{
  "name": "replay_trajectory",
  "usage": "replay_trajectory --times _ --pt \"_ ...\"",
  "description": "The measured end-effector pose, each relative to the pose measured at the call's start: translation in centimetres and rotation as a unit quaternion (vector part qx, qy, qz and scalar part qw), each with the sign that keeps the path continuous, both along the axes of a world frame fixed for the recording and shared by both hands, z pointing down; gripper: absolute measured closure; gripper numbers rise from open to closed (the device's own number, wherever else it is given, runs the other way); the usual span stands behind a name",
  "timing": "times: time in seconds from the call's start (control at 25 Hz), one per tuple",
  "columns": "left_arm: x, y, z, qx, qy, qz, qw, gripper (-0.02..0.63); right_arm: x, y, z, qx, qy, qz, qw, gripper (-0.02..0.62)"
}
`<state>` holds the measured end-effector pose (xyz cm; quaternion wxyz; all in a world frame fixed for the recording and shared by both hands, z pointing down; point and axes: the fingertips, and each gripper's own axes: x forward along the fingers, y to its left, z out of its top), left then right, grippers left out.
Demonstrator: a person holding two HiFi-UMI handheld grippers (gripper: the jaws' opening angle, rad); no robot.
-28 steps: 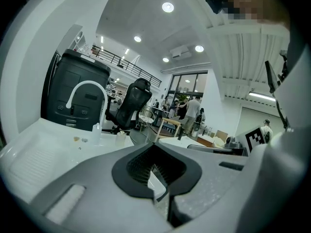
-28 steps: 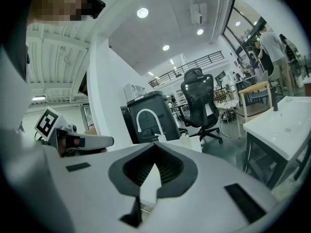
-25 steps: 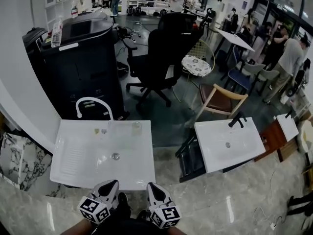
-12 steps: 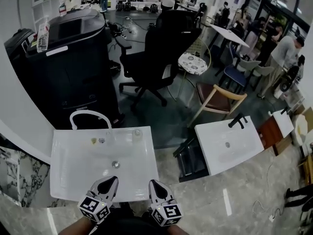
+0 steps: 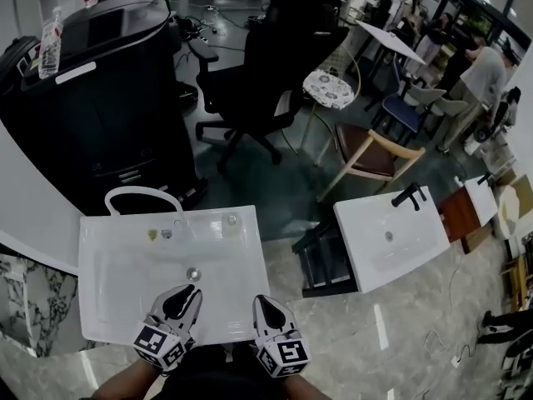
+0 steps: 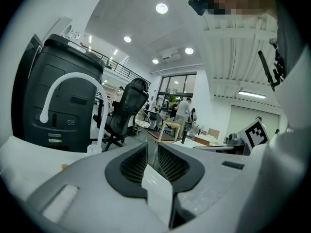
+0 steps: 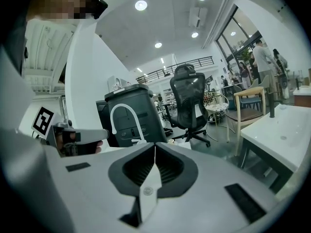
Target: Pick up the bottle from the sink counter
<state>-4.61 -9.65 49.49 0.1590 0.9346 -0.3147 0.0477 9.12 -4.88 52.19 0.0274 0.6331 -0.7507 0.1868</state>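
The left gripper (image 5: 190, 292) and the right gripper (image 5: 265, 302) hover side by side over the near edge of the white sink tabletop (image 5: 108, 265). The left jaws are opening, with a thin gap and nothing in it. The right jaws are pressed together on nothing. The small clear bottle (image 5: 232, 219) stands at the sink's far edge, right of the curved white tap (image 5: 137, 192), well apart from both grippers.

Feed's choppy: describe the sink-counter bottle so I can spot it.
Take the left white sink, with the arched faucet. On its back ledge, right of the faucet's base, stands the bottle: clear and alone, unlike the two tiny coloured bits under the arch.
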Motion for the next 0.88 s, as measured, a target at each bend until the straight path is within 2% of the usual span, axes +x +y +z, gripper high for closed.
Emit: replay_trajectory --times 0.16,0.24,0.4,0.68,0.88 --pt "1.4 -1.0 1.3 0.0 -0.014 -0.006 0.9999 0.516 0.6 -1.9 0.3 0.003 0.005 -0.023 1.0 0.586" --pt "2.2 -1.5 1.8 0.001 -0.024 -0.007 0.9997 0.492 1.2 -2.6 0.4 0.003 0.01 -0.027 1.0 0.558" --pt "3.6 -3.7 2.7 0.008 -0.037 -0.012 0.9992 0.46 2.6 -3.7 1.2 -0.004 0.007 -0.027 1.0 0.492" --pt "5.5 -8.4 5.4 0.012 -0.048 -0.021 0.9986 0.455 4.2 -6.3 3.1 -0.02 0.001 -0.02 1.0 0.477" --pt "7.6 -11.9 8.2 0.025 -0.054 -0.014 0.9981 0.39 5.1 -8.3 3.9 -0.027 -0.001 -0.015 1.0 0.432"
